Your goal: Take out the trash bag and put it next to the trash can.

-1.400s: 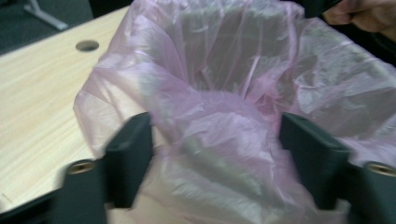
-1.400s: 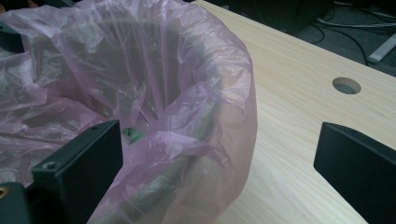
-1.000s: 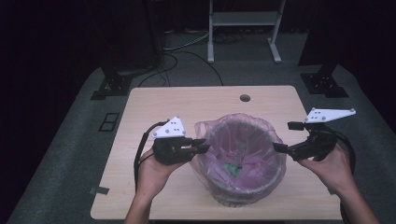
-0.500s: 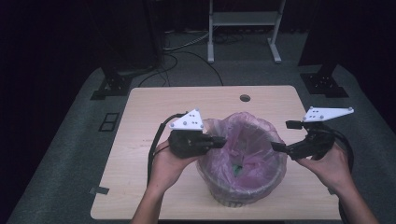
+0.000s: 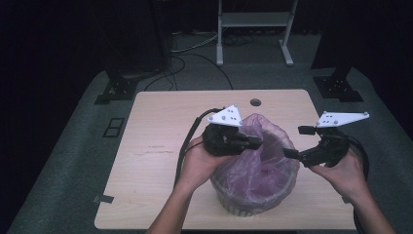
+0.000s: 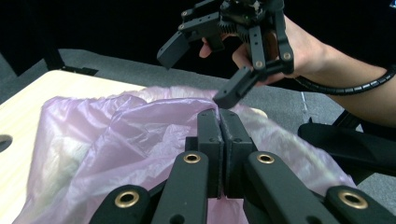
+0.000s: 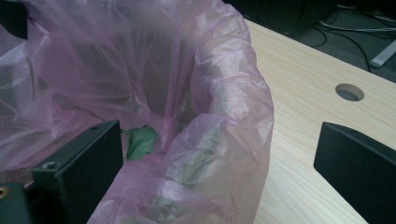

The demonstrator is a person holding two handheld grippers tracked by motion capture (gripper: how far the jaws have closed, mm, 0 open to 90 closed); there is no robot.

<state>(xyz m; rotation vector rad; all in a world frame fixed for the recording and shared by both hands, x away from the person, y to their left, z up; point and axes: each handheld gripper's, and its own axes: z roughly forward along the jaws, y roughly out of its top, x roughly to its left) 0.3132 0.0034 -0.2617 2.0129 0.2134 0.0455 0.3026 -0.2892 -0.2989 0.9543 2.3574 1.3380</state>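
Note:
A pink plastic bag (image 5: 265,170) lines a grey bin (image 5: 243,207) on the wooden table (image 5: 156,146). My left gripper (image 5: 255,143) is over the bag's left half, shut on a fold of the bag's edge, which rises in a peak to its fingertips (image 6: 218,119). My right gripper (image 5: 296,142) is at the bag's right rim, open, and its jaws straddle the rolled rim (image 7: 224,140) without pressing on it. It also hangs open just beyond the left gripper's tips as the right gripper (image 6: 203,70). Something green (image 7: 140,142) lies deep inside the bag.
A round cable hole (image 5: 254,102) sits near the table's far edge. A bit of dark tape (image 5: 103,199) is at the front left corner. Beyond the table stand dark stands (image 5: 119,87) and a metal frame (image 5: 253,19) with cables on the floor.
The left gripper has moved right and upward from the bag's left rim, dragging that edge over the bin's mouth. The right gripper has kept its place.

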